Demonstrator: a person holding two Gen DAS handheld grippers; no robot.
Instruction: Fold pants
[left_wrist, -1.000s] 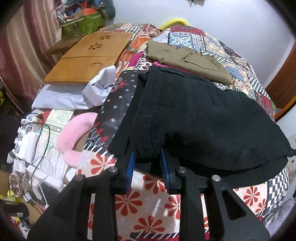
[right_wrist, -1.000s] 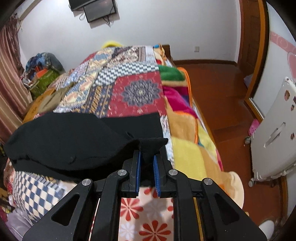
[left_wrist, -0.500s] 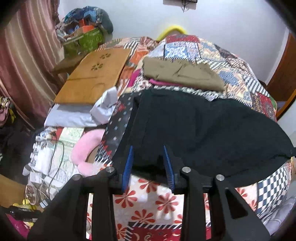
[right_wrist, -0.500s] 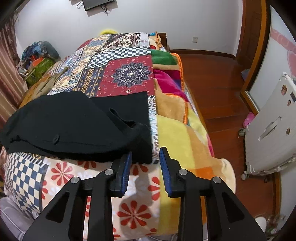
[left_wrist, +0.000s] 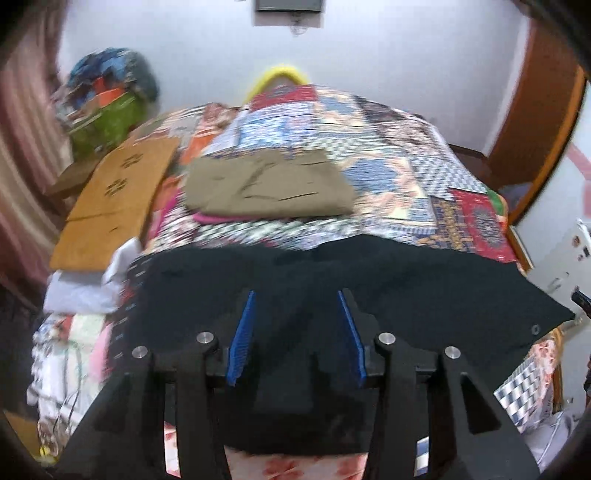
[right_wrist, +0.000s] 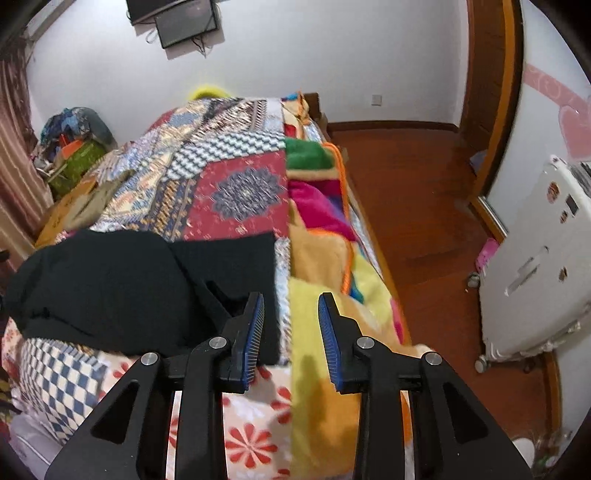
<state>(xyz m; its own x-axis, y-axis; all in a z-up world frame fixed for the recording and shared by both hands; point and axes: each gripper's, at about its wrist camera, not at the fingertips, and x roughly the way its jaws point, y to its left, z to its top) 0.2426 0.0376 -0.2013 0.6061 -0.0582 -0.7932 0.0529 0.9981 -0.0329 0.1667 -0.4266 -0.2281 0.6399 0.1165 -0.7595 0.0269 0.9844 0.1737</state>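
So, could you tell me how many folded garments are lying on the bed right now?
2: the black pants at the near edge of the bed, and olive-brown pants farther back on the patchwork quilt. Others may be hidden.

Patchwork quilt (left_wrist: 388, 147) across the bed. Folded olive garment (left_wrist: 269, 188) far on it, wooden board (left_wrist: 114, 199) to its left. White appliance (right_wrist: 535, 258) right, on wooden floor (right_wrist: 417, 192).
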